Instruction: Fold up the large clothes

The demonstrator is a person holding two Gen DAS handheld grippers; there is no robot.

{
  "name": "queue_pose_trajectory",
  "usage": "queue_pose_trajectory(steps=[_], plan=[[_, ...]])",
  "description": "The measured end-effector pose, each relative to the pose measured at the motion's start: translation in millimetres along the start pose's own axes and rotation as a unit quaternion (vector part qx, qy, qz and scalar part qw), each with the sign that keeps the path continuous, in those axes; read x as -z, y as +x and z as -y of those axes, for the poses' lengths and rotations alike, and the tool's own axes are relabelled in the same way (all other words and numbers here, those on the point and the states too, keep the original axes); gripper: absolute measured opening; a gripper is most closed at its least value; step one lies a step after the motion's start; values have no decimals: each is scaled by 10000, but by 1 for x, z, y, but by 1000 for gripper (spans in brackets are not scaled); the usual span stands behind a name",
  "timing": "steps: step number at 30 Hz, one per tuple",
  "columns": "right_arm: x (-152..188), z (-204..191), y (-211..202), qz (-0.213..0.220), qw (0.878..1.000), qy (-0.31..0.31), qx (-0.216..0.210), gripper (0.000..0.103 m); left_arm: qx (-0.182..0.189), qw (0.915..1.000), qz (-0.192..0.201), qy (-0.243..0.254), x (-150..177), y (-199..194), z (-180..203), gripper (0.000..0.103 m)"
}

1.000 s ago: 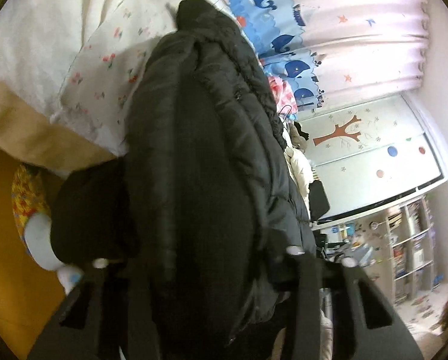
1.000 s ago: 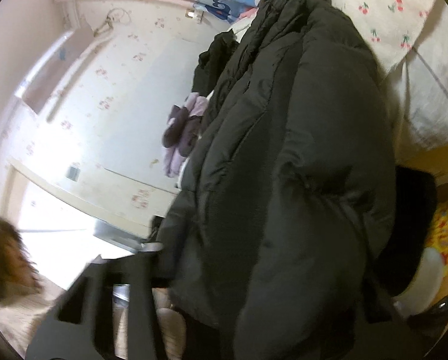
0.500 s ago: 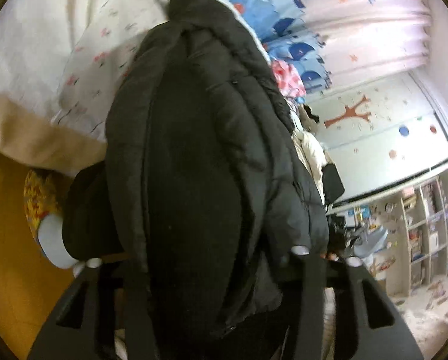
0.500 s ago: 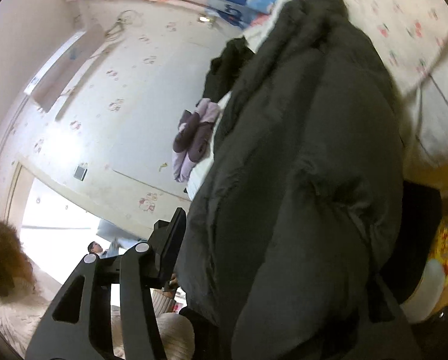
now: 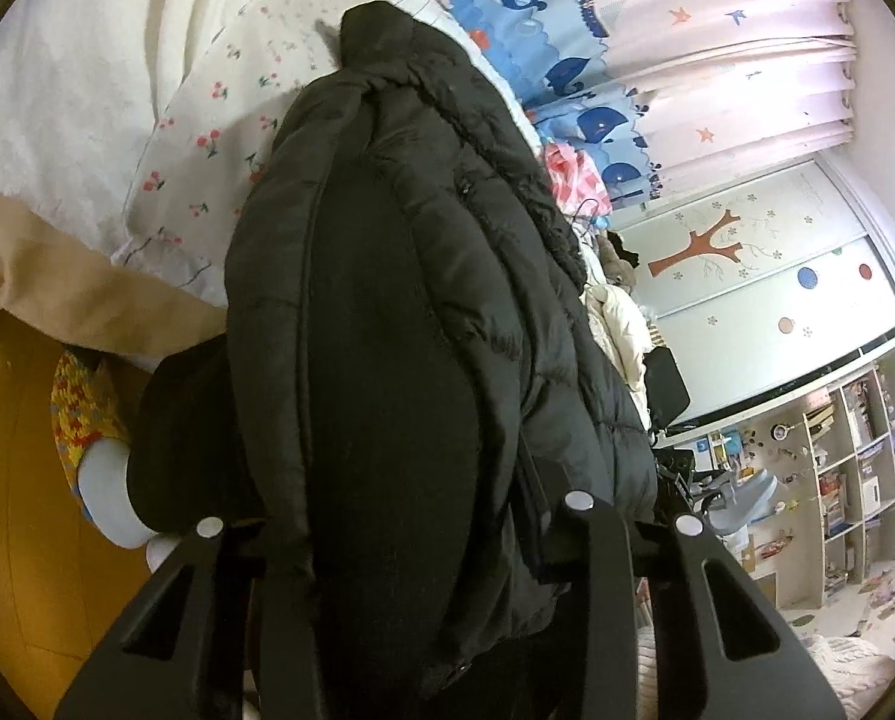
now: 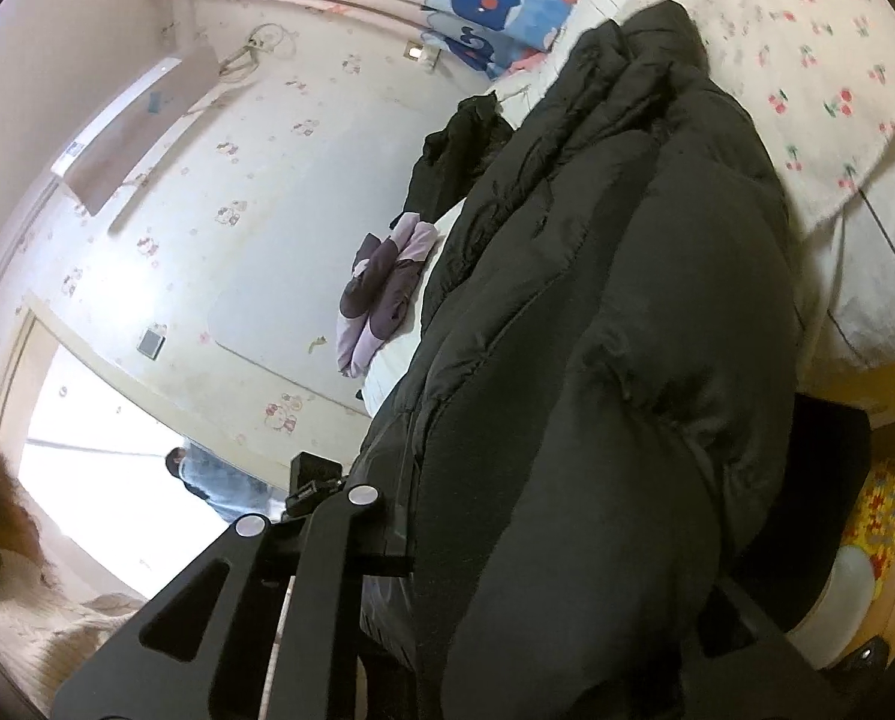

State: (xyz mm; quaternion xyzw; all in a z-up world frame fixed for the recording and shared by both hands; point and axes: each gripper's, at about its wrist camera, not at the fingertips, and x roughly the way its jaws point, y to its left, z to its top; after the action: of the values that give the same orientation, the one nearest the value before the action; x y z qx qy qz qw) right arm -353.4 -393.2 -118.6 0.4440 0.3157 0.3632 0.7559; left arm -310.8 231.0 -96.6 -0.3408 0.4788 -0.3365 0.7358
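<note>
A bulky black puffer jacket [image 5: 399, 312] hangs bunched lengthwise over the edge of the bed and fills the middle of both views [image 6: 615, 360]. My left gripper [image 5: 393, 516] has its jaws closing on the jacket's near end; the padded fabric bulges between its two fingers [image 5: 585, 540]. In the right wrist view my right gripper [image 6: 543, 540] is also closing on the jacket. Its left finger [image 6: 339, 540] presses against the fabric's side, and the other finger is mostly hidden under the cloth.
The bed carries a cherry-print sheet [image 5: 219, 138] and a white duvet [image 5: 87, 60]. A purple garment [image 6: 381, 288] and a black one [image 6: 459, 144] lie farther along it. A colourful slipper [image 5: 81, 414] sits on the wooden floor [image 5: 15, 510]. A person [image 6: 207, 480] stands in the doorway; shelves [image 5: 855, 450] line the far wall.
Both grippers spread wider half a second ago and have closed back in on the jacket; the right gripper's left finger moved in against the fabric. The jacket stays draped where it was.
</note>
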Motion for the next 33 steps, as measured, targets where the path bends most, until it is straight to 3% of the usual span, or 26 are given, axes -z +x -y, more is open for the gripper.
queue_pose_trajectory(steps=[4,11,13,14,17,33], plan=[[4,4,0,36,10000,53,-7,16,38,10000,1,-85,-1,-1,-3,35],[2,10,-2,-22,9998,174,33,32,-38,10000,-31,-34,0,-1,1,37],[2,12,-2,-20,9998,197,16,36,-70,9999,-57,-78,1,0,1,45],[2,12,-2,-24,9998,201,20,40,-99,9999,-63,-105,1,1,1,52],[4,13,-2,-5,9997,240,12,56,-88,9999,-73,-128,2,3,1,60],[5,12,-6,72,9997,216,-56,56,-79,9999,-6,-138,6,1,4,60]])
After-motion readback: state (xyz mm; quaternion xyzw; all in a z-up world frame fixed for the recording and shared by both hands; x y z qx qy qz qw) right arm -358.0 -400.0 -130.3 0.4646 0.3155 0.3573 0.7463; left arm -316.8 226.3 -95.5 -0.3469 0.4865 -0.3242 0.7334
